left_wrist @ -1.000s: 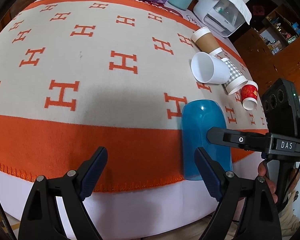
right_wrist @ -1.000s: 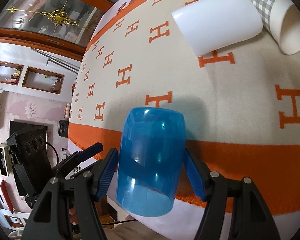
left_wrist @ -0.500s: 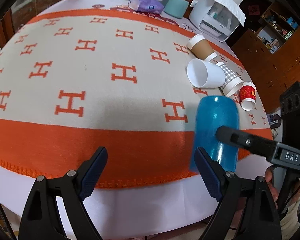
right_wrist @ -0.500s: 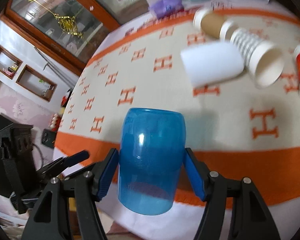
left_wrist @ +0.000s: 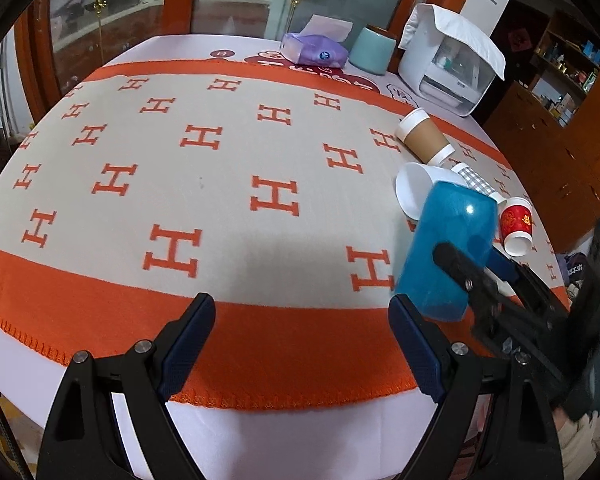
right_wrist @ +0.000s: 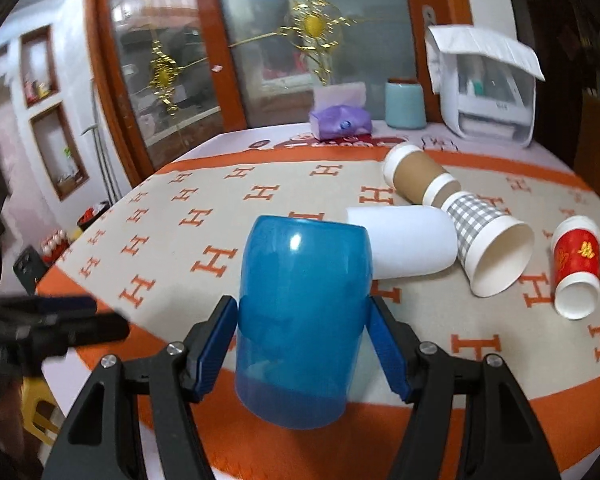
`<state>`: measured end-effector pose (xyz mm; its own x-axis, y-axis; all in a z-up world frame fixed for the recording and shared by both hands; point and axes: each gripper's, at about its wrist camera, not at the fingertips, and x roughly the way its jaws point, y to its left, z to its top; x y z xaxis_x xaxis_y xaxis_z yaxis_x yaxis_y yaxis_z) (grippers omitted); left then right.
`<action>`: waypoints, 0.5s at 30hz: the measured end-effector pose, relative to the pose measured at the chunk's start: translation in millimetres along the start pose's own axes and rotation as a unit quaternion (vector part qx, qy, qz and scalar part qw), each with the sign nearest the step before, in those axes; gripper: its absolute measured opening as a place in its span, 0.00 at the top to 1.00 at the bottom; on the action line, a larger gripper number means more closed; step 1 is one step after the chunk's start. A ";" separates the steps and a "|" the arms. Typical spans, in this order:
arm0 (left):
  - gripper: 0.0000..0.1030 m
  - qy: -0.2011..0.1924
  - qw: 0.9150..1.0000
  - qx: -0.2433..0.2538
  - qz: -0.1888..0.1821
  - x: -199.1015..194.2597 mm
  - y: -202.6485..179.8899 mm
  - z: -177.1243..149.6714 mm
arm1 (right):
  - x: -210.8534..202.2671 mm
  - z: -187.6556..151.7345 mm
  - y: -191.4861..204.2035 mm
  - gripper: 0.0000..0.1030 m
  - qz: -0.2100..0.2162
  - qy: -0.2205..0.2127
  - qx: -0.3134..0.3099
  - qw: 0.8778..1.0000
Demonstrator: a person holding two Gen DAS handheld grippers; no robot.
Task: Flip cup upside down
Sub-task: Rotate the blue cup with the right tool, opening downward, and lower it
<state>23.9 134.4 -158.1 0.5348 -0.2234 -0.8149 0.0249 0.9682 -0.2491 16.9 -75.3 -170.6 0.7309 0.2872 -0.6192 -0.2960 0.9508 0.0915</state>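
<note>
A translucent blue plastic cup (right_wrist: 302,304) is clamped between the blue pads of my right gripper (right_wrist: 303,340). Its closed base points up and away and its open mouth points down towards me, held above the table's front orange band. In the left wrist view the blue cup (left_wrist: 446,248) hangs tilted at the right, with the right gripper (left_wrist: 476,276) around it. My left gripper (left_wrist: 302,344) is open and empty, over the front edge of the cloth, left of the cup.
An orange and cream H-patterned cloth (left_wrist: 220,168) covers the table. Several paper cups lie on their sides at the right: brown (right_wrist: 420,180), white (right_wrist: 404,240), checked (right_wrist: 488,244), red (right_wrist: 576,264). A tissue pack (left_wrist: 314,50), teal canister (left_wrist: 372,50) and white appliance (left_wrist: 448,60) stand at the back.
My right gripper has lifted the blue cup off the cloth and tipped it up, base now higher and farther. The left gripper has stayed open and pulled back a little.
</note>
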 end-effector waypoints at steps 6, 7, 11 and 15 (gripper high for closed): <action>0.15 -0.005 1.000 0.005 0.011 3.0 -5.2 -4.4 | -14.6 -17.0 8.7 0.36 -0.005 -0.006 -0.047 0.999; 0.15 -0.004 1.000 0.005 0.012 3.5 -6.2 -5.4 | -15.6 -18.6 9.7 0.36 -0.006 -0.008 -0.052 0.999; 0.09 -0.006 1.000 0.004 0.017 2.5 -8.0 -8.0 | -17.0 -21.1 9.9 0.36 -0.005 -0.015 -0.054 0.998; 0.08 -0.009 1.000 0.003 0.026 1.4 -8.8 -8.6 | -17.5 -22.0 9.5 0.36 -0.005 -0.017 -0.053 0.998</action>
<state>17.1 124.6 -161.5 0.5500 -0.1704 -0.8176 0.0008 0.9791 -0.2035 -12.3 -73.8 -176.1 0.7537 0.2835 -0.5930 -0.3510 0.9364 0.0015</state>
